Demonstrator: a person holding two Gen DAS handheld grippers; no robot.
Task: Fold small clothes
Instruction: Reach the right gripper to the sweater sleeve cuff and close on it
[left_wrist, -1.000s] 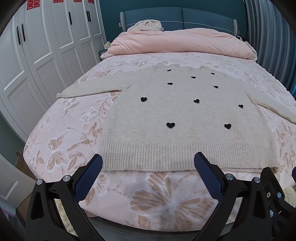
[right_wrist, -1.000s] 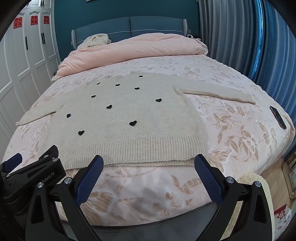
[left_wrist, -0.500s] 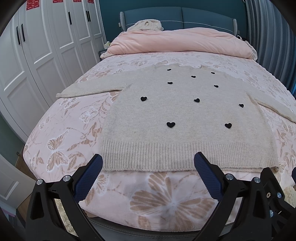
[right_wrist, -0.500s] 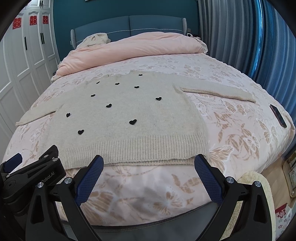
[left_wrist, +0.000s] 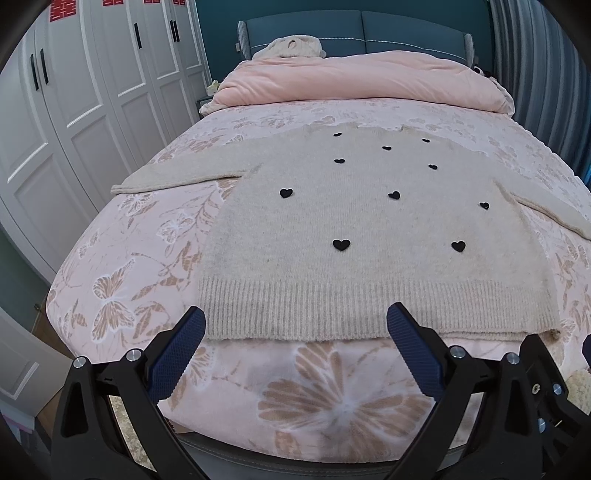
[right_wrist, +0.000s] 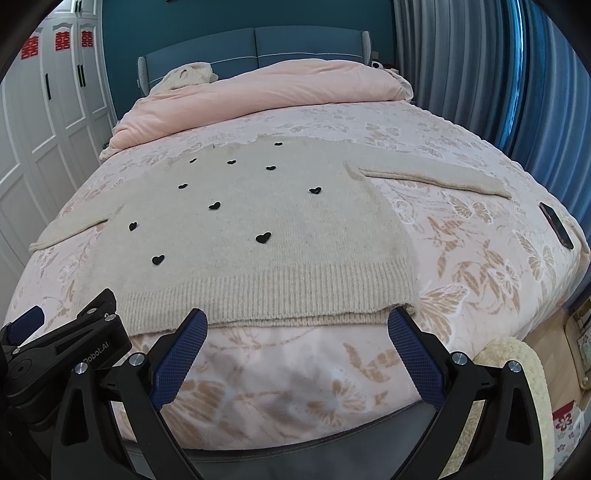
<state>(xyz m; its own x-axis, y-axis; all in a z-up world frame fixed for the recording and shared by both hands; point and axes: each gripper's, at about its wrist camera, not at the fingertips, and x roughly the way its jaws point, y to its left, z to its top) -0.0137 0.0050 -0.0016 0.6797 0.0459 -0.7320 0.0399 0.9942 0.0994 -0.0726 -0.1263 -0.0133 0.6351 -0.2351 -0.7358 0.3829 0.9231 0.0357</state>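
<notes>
Both fingers (left_wrist: 413, 350) (right_wrist: 412, 350) gape wide, holding nothing.

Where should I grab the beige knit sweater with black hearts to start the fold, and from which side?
Judging by its pose, take the beige knit sweater with black hearts by its sleeve cuffs: it lies flat, both sleeves spread sideways. The open left gripper could come from the left for the left sleeve, the open right gripper from the right for the right sleeve.
</notes>
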